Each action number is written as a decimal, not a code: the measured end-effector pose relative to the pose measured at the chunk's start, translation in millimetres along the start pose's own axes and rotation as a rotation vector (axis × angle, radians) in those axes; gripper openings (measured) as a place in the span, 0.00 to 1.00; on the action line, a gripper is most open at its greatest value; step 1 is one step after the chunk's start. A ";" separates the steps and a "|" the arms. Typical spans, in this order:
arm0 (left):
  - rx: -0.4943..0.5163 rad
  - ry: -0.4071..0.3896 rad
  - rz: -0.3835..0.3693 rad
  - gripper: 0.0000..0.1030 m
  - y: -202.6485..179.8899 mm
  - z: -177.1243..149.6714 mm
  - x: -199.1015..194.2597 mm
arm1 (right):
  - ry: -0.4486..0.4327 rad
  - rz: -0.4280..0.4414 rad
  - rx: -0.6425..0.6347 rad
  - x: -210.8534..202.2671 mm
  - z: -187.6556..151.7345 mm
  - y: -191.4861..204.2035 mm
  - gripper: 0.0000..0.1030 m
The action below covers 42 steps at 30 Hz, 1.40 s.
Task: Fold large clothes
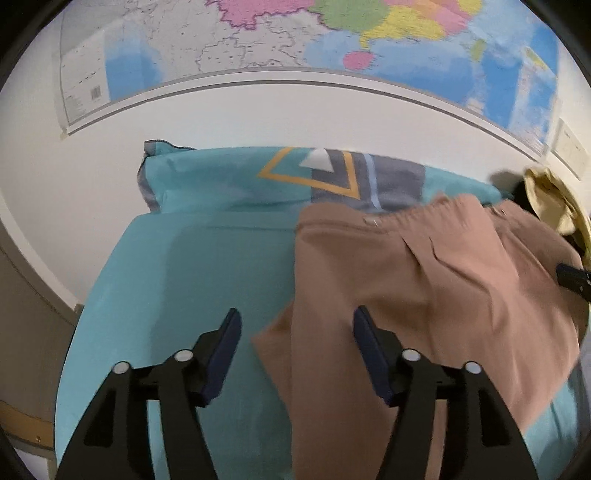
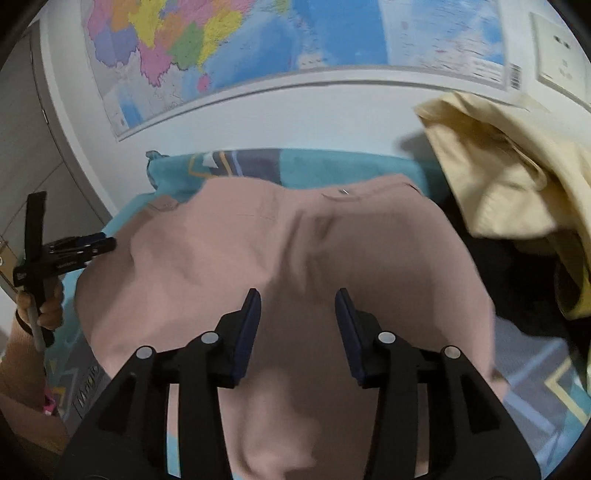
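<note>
Your left gripper (image 1: 297, 325), black-framed with dark blue pads, stands spread above the bed, nothing between its jaws; one pad hangs over bare teal sheet, the other over the edge of the dusty-pink trousers. Your right gripper (image 2: 298, 305) is also parted, less widely, and hovers directly over the pink cloth without pinching it.

The large dusty-pink fabric trousers (image 1: 436, 295) lie spread on the teal bedsheet (image 1: 184, 295), waistband toward the wall and resting against the teal pillow with a grey panel and yellow triangle outline (image 1: 229, 181).

Your left camera shows the garment filling only the right half of its view, a folded corner jutting onto open sheet, and just the dark tip of the other tool at the far right edge.

Your right camera shows the trousers nearly filling the frame, plus what the left one barely catches: the crumpled pale-yellow garment (image 2: 509, 173) heaped at the right by the wall, over something dark. It alone shows your left hand (image 2: 48, 306) gripping the left tool's handle at the left edge, and patterned grey bedding in the lower corners.

Both views take in the coloured wall map (image 1: 369, 33) above the bed; both are motion-blurred.
</note>
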<state>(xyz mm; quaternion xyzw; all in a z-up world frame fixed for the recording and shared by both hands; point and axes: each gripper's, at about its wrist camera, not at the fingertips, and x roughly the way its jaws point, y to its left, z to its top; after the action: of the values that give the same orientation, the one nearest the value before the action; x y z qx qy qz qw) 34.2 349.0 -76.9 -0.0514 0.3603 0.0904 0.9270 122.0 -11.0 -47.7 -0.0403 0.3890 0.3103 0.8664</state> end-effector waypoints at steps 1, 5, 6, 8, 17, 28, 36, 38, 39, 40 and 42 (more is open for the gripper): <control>0.017 0.005 0.006 0.68 -1.2 -6.9 -2.3 | 0.008 -0.018 0.016 -1.4 -5.3 -5.2 0.41; 0.028 0.026 0.006 0.68 -2.9 -21.7 -2.2 | 0.099 0.028 0.083 0.5 -29.0 -25.5 0.39; 0.019 0.030 0.003 0.69 -1.9 -24.4 -2.4 | 0.082 0.030 0.082 -7.5 -30.7 -26.3 0.40; 0.009 0.032 -0.027 0.76 -0.7 -27.8 -4.9 | -0.005 0.028 0.112 -33.6 -31.1 -34.7 0.42; -0.009 0.055 -0.092 0.57 -1.0 -36.3 -2.4 | 0.007 0.080 0.267 -41.9 -59.0 -78.6 0.10; -0.018 0.074 0.028 0.34 -5.9 -21.7 13.4 | 0.053 0.187 0.399 -62.5 -105.3 -94.8 0.13; -0.051 0.021 0.002 0.60 4.9 -30.9 -30.7 | -0.111 -0.082 0.111 -113.2 -64.7 -31.4 0.58; -0.082 0.016 -0.008 0.62 11.1 -36.7 -39.5 | -0.108 -0.018 -0.009 -103.5 -55.1 0.2 0.64; -0.091 0.015 -0.011 0.63 12.4 -39.2 -42.6 | -0.095 0.016 -0.079 -95.3 -51.4 21.2 0.66; -0.098 0.012 -0.009 0.66 12.9 -42.0 -46.0 | -0.085 0.041 -0.126 -86.6 -46.8 37.1 0.67; -0.096 0.013 0.006 0.68 10.8 -45.2 -49.7 | -0.045 0.101 -0.253 -64.7 -47.4 77.0 0.67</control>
<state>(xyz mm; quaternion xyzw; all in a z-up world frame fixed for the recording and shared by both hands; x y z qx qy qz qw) -33.8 345.8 -76.7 -0.0953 0.3618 0.1098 0.9209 14.8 3.5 -22.2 -0.1227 0.3286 0.4008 0.8464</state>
